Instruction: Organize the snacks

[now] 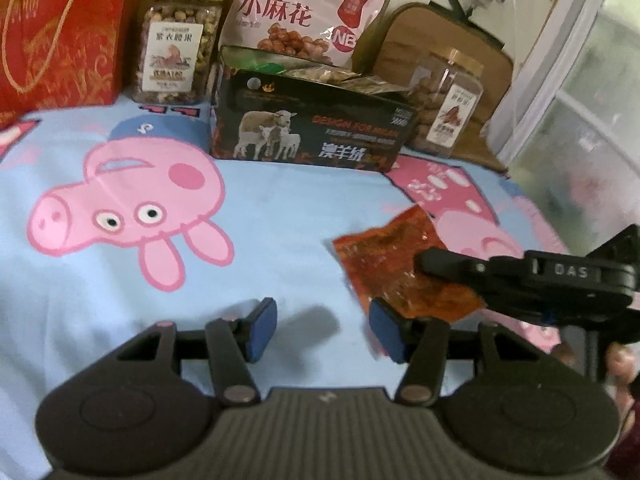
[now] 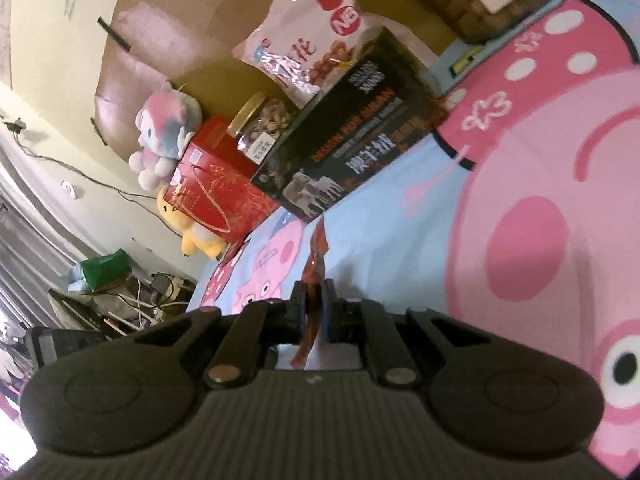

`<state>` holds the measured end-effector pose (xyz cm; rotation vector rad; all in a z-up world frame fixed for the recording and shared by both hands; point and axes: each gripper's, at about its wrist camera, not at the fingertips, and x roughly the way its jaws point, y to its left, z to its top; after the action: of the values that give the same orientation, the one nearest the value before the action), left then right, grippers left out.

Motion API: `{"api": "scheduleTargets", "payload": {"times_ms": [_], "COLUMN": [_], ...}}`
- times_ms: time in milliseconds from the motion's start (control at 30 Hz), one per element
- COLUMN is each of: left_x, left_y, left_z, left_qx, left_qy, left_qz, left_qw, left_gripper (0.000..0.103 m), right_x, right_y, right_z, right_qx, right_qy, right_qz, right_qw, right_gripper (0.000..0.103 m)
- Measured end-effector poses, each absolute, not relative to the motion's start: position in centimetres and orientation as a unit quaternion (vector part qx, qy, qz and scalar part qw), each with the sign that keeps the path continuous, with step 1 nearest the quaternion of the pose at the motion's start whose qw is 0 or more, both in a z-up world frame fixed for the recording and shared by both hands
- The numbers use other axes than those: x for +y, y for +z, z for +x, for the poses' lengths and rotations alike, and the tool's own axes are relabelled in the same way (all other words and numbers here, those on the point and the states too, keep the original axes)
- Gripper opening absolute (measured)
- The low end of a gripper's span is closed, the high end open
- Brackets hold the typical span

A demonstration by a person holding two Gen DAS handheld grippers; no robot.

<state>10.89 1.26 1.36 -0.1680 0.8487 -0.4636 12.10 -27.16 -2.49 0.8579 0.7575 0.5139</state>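
Right gripper [image 2: 314, 308], lower centre of its own view, is clamped on the orange snack packet [image 1: 404, 268], which is at lower right of the left view above the cartoon-pig sheet [image 1: 280, 220]. Left gripper [image 1: 320, 330] stands apart, empty. The black box [image 1: 312, 124] sits upper centre, with a pink snack bag [image 1: 304, 12] behind.
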Motion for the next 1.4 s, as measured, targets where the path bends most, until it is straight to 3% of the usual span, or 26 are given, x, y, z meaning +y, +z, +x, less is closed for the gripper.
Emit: {"api": "scheduleTargets", "payload": {"times_ms": [1400], "left_x": [0.6], "left_y": [1.4], "left_z": [10.0], "left_qx": [0.407], "left_qy": [-0.198], "left_qz": [-0.053], "left_qw": [0.89], "left_gripper": [0.055], "right_x": [-25.6], "right_y": [-3.2], "right_z": [11.0], "right_qx": [0.372], "right_qy": [0.243], "right_qz": [0.36], "right_qw": [0.82], "right_gripper": [0.014]}}
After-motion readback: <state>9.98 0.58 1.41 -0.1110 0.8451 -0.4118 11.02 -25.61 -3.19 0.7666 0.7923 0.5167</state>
